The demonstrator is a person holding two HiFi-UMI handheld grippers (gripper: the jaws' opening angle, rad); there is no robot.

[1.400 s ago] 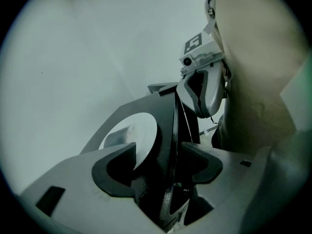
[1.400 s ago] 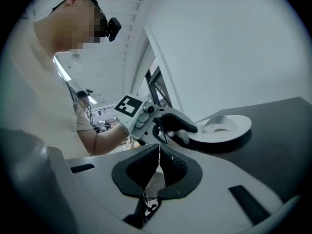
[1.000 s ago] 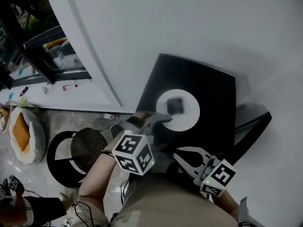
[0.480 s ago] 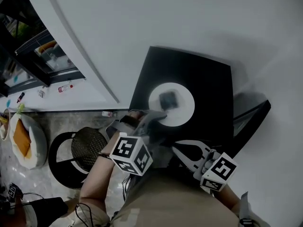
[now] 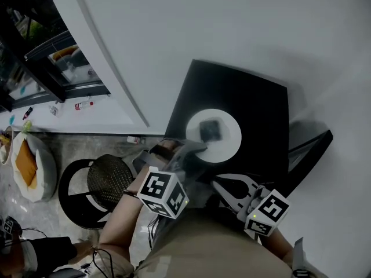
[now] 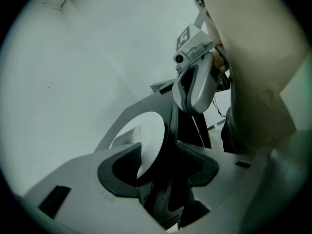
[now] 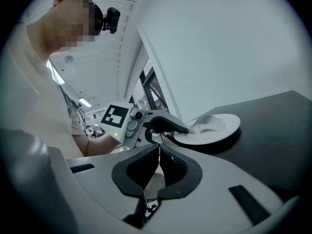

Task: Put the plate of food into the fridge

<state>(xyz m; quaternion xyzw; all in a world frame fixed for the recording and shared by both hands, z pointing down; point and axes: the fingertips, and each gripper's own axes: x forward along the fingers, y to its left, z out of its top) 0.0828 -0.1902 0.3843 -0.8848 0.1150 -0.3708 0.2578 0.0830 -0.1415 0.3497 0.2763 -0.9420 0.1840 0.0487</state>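
A white plate (image 5: 223, 146) with a grey lump of food (image 5: 210, 130) sits on a black square table (image 5: 261, 114), close to its near-left edge. My left gripper (image 5: 194, 148) reaches the plate's near rim. In the left gripper view that rim (image 6: 148, 147) stands between the jaws of the left gripper (image 6: 158, 152). They have just been closing, and a dark gap still shows beside the rim. The right gripper view shows one left finger (image 7: 168, 125) lying over the plate (image 7: 214, 130). My right gripper (image 5: 223, 185) hangs shut and empty just short of the table, pads together (image 7: 159, 152).
A black round woven stool (image 5: 107, 181) stands on the floor left of my legs. Farther left is an orange and white cushion (image 5: 28, 164). A dark shelf unit (image 5: 40, 57) fills the upper left. White wall rises behind the table.
The head camera has swung a little. Plate, table and both grippers keep their places, and the left gripper stays at the plate's rim.
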